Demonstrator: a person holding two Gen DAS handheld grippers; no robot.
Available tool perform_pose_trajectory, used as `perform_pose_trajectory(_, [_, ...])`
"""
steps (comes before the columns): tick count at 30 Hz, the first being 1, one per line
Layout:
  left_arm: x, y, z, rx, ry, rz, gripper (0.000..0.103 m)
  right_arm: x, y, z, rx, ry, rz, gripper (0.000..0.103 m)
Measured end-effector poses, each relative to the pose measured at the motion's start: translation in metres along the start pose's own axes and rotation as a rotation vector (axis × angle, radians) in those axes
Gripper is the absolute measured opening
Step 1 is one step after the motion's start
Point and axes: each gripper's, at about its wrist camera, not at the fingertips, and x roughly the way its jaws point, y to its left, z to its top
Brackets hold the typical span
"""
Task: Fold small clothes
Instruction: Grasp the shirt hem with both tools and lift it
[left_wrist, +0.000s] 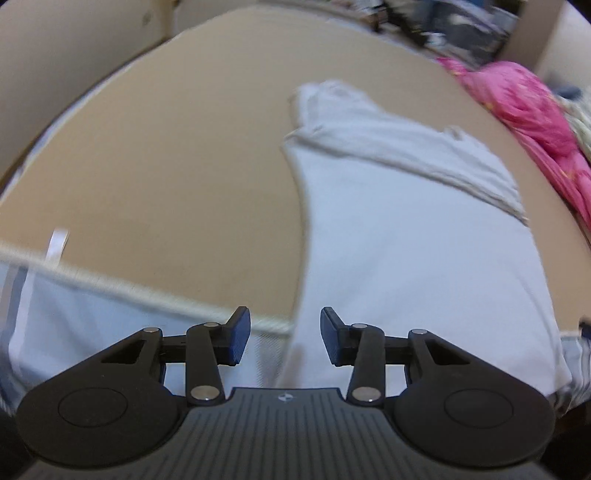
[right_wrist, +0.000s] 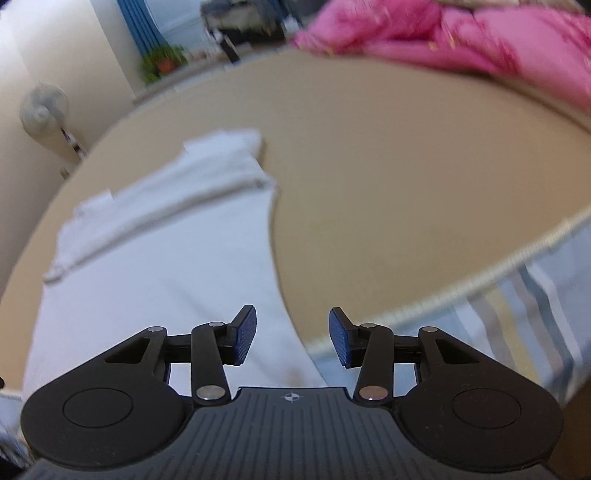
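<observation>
We found a white garment (left_wrist: 406, 229) laid flat on a tan table (left_wrist: 166, 155). In the left wrist view it filled the right half of the frame, its long axis running from the bottom centre up toward the upper right of centre. Its far end carried a folded band of thicker, ribbed-looking cloth that crossed the garment slantwise, from upper centre down to the right edge. Its left edge curved inward, leaving bare tabletop to the left.

The left gripper (left_wrist: 285, 336) hovered at the bottom centre, over the near end of the garment. Its blue pads (left_wrist: 240, 334) stood well apart, with nothing between them.

In the right wrist view the same garment (right_wrist: 159, 258) occupied the left half of the frame, its long axis running from the bottom up toward the upper left of centre, the folded band at the far end. The right gripper (right_wrist: 292, 338) sat at the bottom centre, over the garment's near right edge. Its pads (right_wrist: 245, 336) were likewise spread wide and held nothing.

A corded hem (right_wrist: 480, 284) of pale blue fabric crossed the lower right of that view; we could not tell whether it belonged to the garment. A pink cloth (right_wrist: 461, 33) lay heaped at the top right, at the table's far side. A fan (right_wrist: 44, 110) stood at the upper left, beyond the table. Both views were blurred.
</observation>
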Motion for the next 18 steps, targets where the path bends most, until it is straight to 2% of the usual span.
perform_pose_trajectory(3, [0.017, 0.02, -0.003, -0.111, 0.117, -0.042, 0.046, 0.009, -0.006, -0.009, -0.002, 0.08, -0.011, 0.046])
perform_pose_trajectory(4, [0.021, 0.02, -0.004, -0.117, 0.144, -0.046, 0.046, 0.012, -0.007, -0.011, -0.002, 0.104, -0.014, 0.046])
perform_pose_trajectory(10, [0.029, -0.001, -0.013, -0.003, 0.17, -0.024, 0.046, 0.029, -0.016, -0.02, 0.044, 0.194, -0.035, 0.046])
perform_pose_trajectory(13, [0.039, -0.002, -0.018, 0.008, 0.209, 0.002, 0.046, 0.037, -0.012, -0.024, 0.015, 0.234, -0.04, 0.046])
perform_pose_trajectory(16, [0.041, -0.004, -0.021, 0.029, 0.207, 0.018, 0.045, 0.04, -0.008, -0.028, -0.024, 0.245, -0.05, 0.047])
perform_pose_trajectory(17, [0.041, -0.006, -0.022, 0.041, 0.204, 0.024, 0.042, 0.04, -0.007, -0.029, -0.029, 0.246, -0.051, 0.047])
perform_pose_trajectory(18, [0.041, -0.008, -0.023, 0.056, 0.2, 0.028, 0.034, 0.039, -0.005, -0.03, -0.036, 0.246, -0.05, 0.047])
